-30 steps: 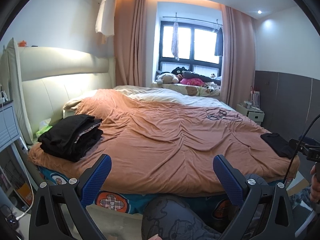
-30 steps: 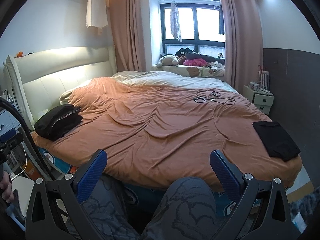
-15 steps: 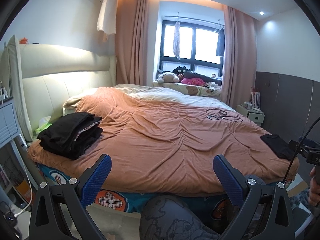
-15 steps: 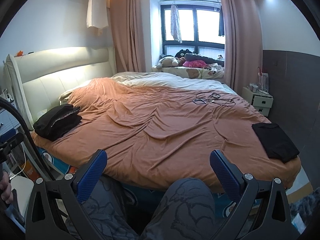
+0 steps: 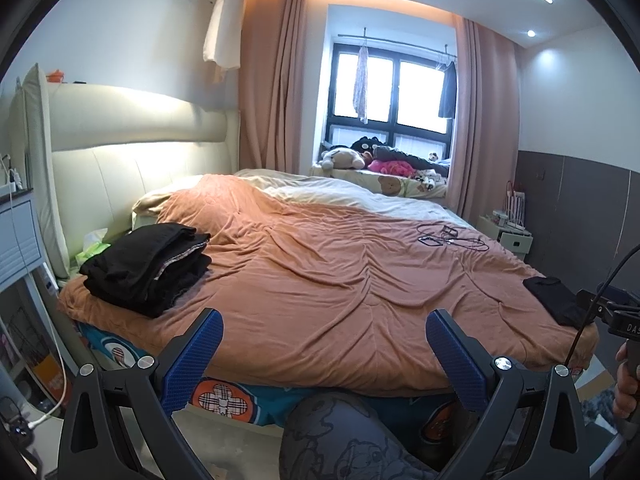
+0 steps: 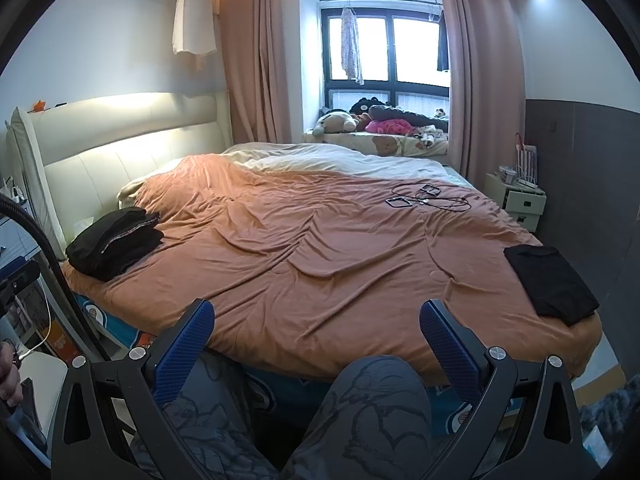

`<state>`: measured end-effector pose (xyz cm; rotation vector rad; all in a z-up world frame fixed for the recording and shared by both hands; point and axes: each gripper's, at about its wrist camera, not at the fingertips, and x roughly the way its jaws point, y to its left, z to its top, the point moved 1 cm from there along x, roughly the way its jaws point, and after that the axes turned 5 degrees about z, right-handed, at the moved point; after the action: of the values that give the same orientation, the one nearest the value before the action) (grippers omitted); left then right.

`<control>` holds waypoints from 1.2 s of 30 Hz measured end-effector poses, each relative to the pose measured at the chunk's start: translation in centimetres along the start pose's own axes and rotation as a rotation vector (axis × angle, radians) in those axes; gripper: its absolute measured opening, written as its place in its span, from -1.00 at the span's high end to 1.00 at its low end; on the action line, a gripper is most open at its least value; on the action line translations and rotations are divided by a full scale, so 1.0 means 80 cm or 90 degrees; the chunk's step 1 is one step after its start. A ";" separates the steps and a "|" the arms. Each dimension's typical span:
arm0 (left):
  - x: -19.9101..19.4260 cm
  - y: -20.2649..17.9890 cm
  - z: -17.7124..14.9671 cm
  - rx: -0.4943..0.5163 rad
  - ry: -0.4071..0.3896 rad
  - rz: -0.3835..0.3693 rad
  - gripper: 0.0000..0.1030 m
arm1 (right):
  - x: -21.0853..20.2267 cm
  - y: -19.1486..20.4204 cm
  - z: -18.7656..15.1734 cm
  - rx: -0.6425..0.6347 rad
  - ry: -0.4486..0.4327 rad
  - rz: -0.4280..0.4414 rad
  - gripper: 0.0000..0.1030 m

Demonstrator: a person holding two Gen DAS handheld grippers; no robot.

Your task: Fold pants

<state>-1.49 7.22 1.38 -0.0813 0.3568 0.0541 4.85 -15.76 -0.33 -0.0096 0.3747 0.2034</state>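
A stack of dark folded pants (image 5: pixel 148 266) (image 6: pixel 114 242) lies on the near left corner of the bed, close to the headboard. One flat folded black garment (image 6: pixel 550 284) (image 5: pixel 556 300) rests on the bed's near right corner. My left gripper (image 5: pixel 324 334) is open and empty, held in the air short of the bed's front edge. My right gripper (image 6: pixel 316 326) is likewise open, nothing between its blue pads (image 6: pixel 182 350). Both grippers hang above a person's knees in patterned grey trousers (image 6: pixel 372 412).
The orange bedspread (image 6: pixel 320 248) covers a wide bed with a cream headboard (image 5: pixel 120 168). Cables and small dark items (image 6: pixel 428 198) lie toward the far right. A nightstand (image 6: pixel 520 200) stands at right, a shelf unit (image 5: pixel 20 240) at left. Plush toys (image 6: pixel 344 120) fill the window ledge.
Both views have risen and tilted slightly, showing more of the bed top. The grippers stay open and empty; nothing on the bed moved.
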 end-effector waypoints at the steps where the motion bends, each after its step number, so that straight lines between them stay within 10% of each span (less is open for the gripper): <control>1: 0.000 0.000 0.000 0.000 0.000 0.000 -0.99 | 0.000 0.000 0.000 -0.001 0.001 0.001 -1.00; 36: -0.020 -0.001 0.005 -0.001 -0.019 0.001 -0.99 | -0.012 -0.005 -0.001 -0.002 -0.011 0.008 -1.00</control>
<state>-2.82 7.09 2.35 -0.0816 0.3269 0.0565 4.02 -16.37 -0.08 -0.0083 0.3574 0.2156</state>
